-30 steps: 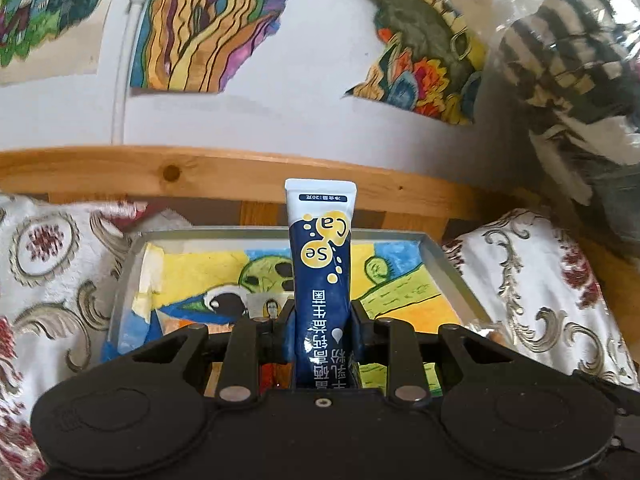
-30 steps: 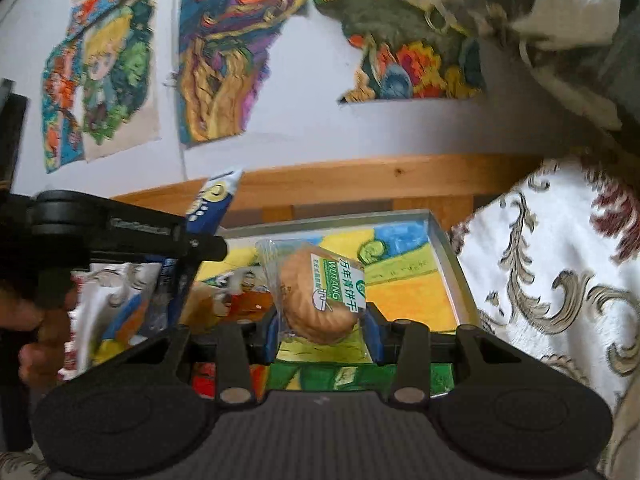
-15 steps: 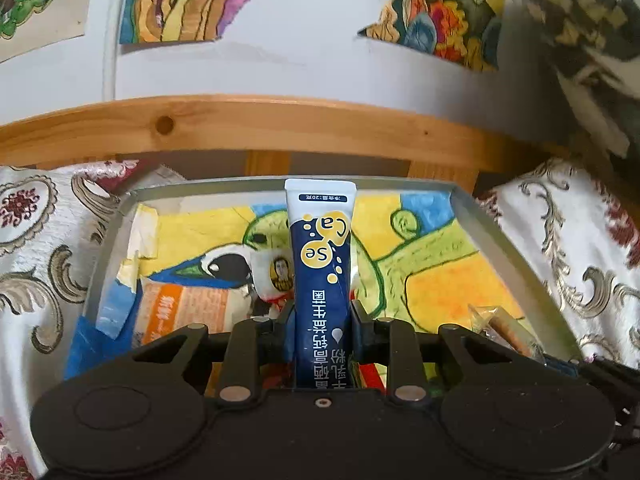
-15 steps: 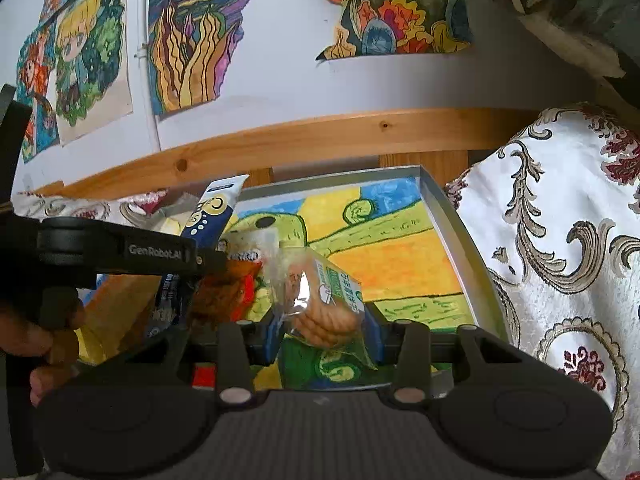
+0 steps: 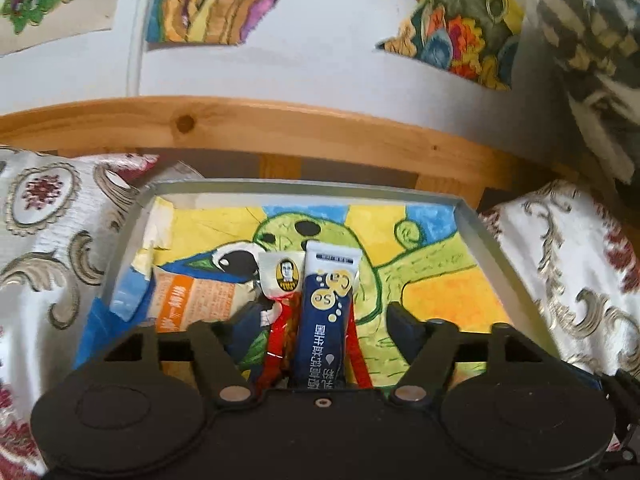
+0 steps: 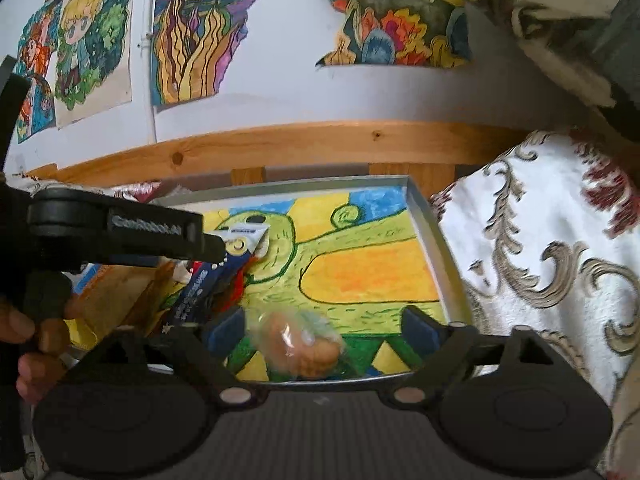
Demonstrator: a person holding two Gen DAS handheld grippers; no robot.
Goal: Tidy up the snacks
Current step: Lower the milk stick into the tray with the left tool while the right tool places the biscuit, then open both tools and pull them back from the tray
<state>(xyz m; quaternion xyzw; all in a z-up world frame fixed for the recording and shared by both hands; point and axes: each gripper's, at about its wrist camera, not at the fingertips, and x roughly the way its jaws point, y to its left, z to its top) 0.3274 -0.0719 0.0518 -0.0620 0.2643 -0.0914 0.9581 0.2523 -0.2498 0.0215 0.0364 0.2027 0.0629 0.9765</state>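
Nearest to us in the right wrist view, our right gripper (image 6: 322,326) has its jaws spread wide, and the clear-wrapped biscuit (image 6: 301,348) lies loose between them, touching neither, on the near part of the metal tray (image 6: 438,248). To the left in that view our left gripper (image 6: 120,236) reaches in over the tray, held by a hand (image 6: 28,344), and hides the tray's left side.

In the left wrist view that gripper's jaws are also spread. The navy stick sachet (image 5: 326,316) lies between them, free of both, its far end pointing away from us. It rests on a red packet (image 5: 278,340), just right of a small white sachet (image 5: 280,276), with an orange-printed packet (image 5: 188,300) further left. All sit on the painted paper lining the tray.

Patterned cloth (image 5: 52,248) flanks the tray on both sides. Beyond it runs a wooden rail (image 5: 280,128), then a white wall with coloured drawings (image 6: 200,28).
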